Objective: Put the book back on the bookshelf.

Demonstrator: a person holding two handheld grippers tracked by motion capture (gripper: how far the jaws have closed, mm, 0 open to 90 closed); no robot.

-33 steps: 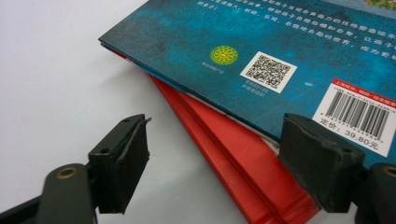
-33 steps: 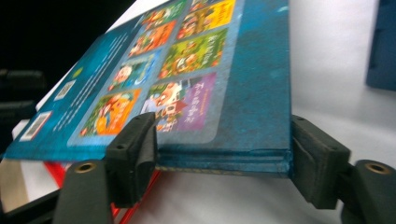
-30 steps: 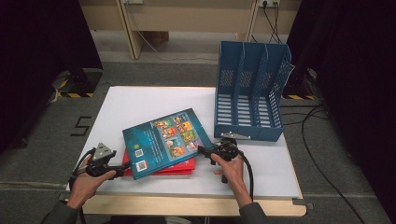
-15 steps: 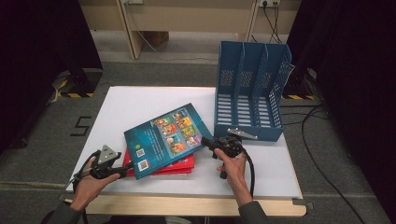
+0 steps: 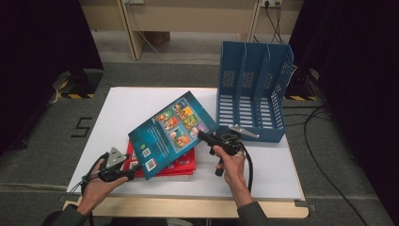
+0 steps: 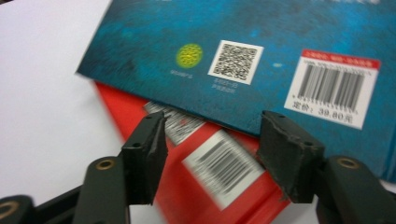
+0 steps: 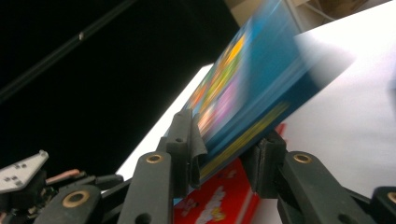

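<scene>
White surface (image 5: 141, 106) on grey floor carries everything. Right gripper (image 5: 207, 137) has just been closing its jaws, which now clamp the blue book (image 5: 171, 132) by its spine edge, tilting it up off the red book (image 5: 181, 165) near the front edge. Left gripper (image 5: 134, 172), jaws narrowed with nothing between them, hovers at the blue book's barcode corner. Blue file rack (image 5: 251, 94) stands at the far right corner.
</scene>
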